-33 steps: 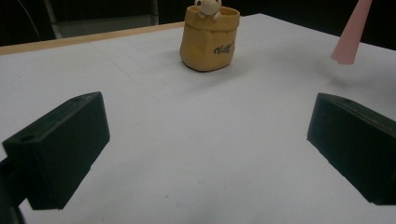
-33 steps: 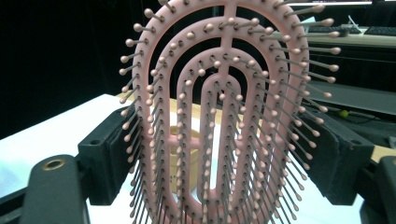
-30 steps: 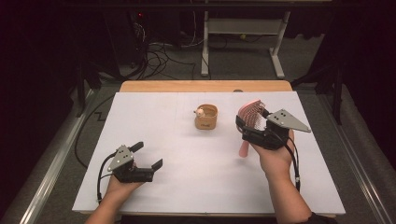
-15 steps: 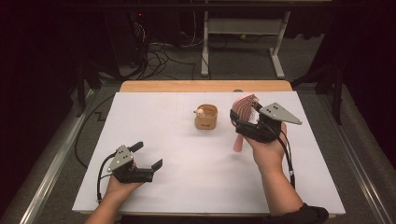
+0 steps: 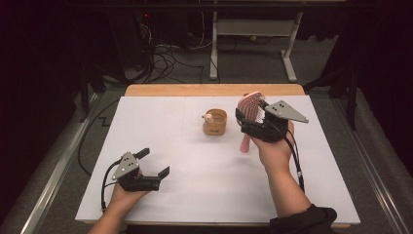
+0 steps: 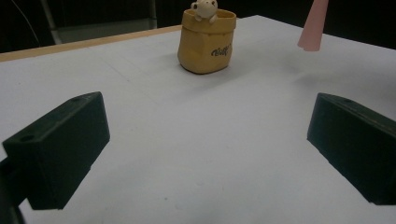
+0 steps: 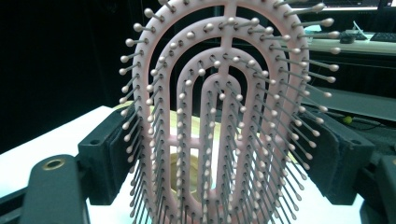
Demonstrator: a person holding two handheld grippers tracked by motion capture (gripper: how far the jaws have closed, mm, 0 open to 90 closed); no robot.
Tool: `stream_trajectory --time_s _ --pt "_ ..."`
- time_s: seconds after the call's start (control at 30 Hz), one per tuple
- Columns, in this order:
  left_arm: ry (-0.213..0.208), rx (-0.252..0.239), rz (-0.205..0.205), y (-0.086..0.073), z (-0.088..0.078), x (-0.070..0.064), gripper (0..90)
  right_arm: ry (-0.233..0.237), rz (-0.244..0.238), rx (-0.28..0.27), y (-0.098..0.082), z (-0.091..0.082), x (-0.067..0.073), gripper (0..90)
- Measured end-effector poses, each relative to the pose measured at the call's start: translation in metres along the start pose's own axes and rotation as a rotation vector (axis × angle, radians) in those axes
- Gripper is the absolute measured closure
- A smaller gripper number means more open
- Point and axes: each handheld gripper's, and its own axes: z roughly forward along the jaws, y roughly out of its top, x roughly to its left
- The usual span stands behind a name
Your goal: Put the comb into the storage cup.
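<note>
Above the table (image 5: 160,126), my right gripper (image 5: 253,119) has its jaws pinching the pink hairbrush (image 5: 249,108) by the head, handle hanging down, just right of the yellow cup (image 5: 215,122). Left gripper (image 5: 155,165) rests with jaws spread, 1 empty pair.

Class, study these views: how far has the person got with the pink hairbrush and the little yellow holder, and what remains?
Done: the right claw has the pink hairbrush clamped by its head and lifted off the white table, handle hanging down. In hand: the brush hangs just right of the yellow holder, which looks like its likely target. Left: the handle is not yet in the holder. The left claw rests open on the table.
</note>
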Motion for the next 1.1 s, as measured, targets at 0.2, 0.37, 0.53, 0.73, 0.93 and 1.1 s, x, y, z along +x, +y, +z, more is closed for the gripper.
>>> stream_trajectory --time_s 0.2,0.37,0.53,0.73,0.93,1.1 --pt "0.001 -0.001 -0.003 0.000 0.000 0.001 0.0 0.001 0.012 0.000 0.003 0.008 0.001 20.4" --pt "0.001 0.001 -0.001 0.000 0.000 0.001 0.0 -0.001 0.002 -0.006 0.008 0.013 0.003 20.4" --pt "0.001 0.002 -0.003 0.000 0.000 0.001 0.0 -0.003 -0.003 -0.017 0.012 0.017 0.004 20.3" --pt "0.000 0.006 -0.002 0.000 0.000 0.001 0.0 -0.010 -0.003 -0.022 0.017 0.022 0.003 20.4" --pt "-0.001 0.001 -0.007 0.000 0.000 0.001 0.0 -0.016 -0.005 -0.028 0.024 0.025 0.002 20.4" --pt "-0.004 -0.002 -0.008 -0.001 0.000 0.000 0.0 -0.017 -0.007 -0.038 0.029 0.027 0.002 20.4"
